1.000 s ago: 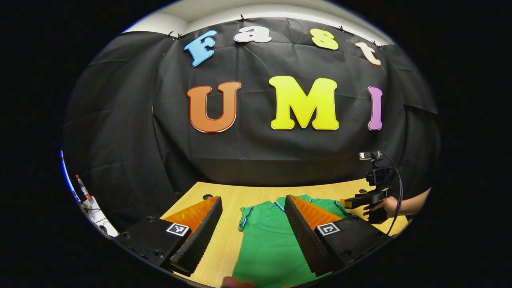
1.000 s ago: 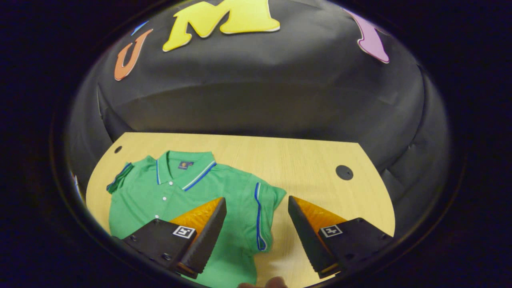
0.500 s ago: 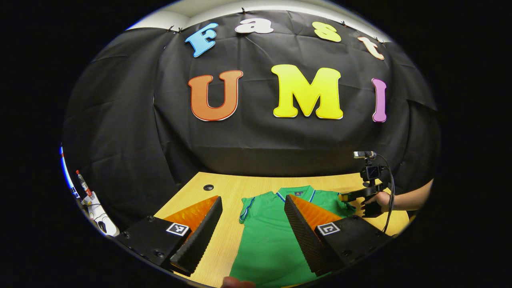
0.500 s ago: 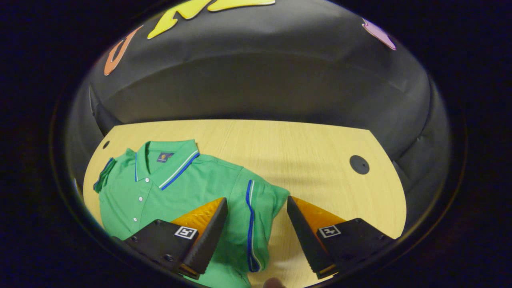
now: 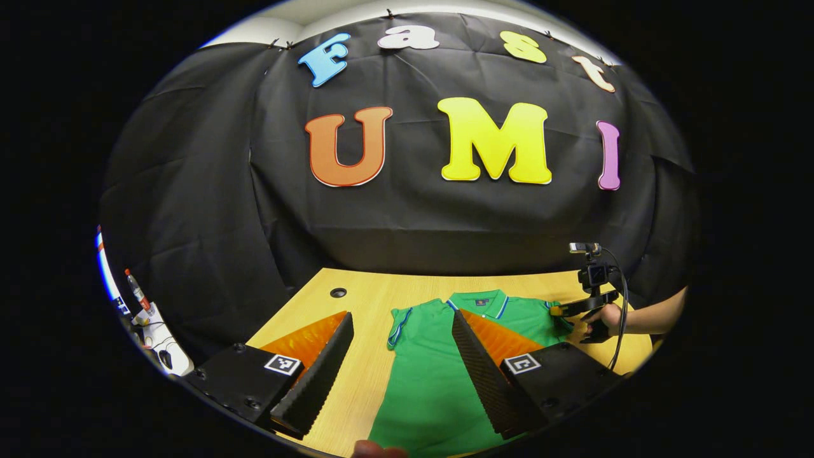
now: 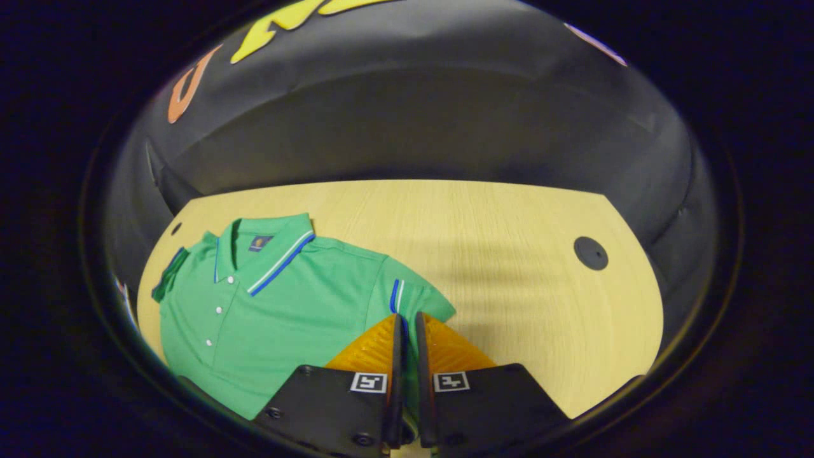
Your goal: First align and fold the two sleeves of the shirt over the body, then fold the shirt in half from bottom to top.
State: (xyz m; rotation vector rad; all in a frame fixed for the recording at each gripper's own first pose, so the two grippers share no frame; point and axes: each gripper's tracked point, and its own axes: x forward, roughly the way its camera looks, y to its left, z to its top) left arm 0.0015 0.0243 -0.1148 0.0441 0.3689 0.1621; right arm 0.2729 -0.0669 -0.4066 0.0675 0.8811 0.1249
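Green short-sleeved polo shirt (image 6: 280, 305) with blue-and-white trim lies flat, face up, on pale wooden tabletop (image 6: 521, 254). Left of shirt's collar: left claw (image 5: 397, 331) hangs wide, holding nothing. Right of collar: right claw (image 6: 405, 324) pinched narrow on right sleeve (image 6: 413, 302). Fabric judged light, limp; grip sleeve hems, lift low.

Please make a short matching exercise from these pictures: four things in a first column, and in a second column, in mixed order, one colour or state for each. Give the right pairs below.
Things:
1. shirt
2. left gripper
3. right gripper
4. table

Colours or states:
A. fingers wide apart
B. light wood
C. green, lying flat, with blue-striped collar
D. closed on the shirt's sleeve

Pairs: 1-C, 2-A, 3-D, 4-B
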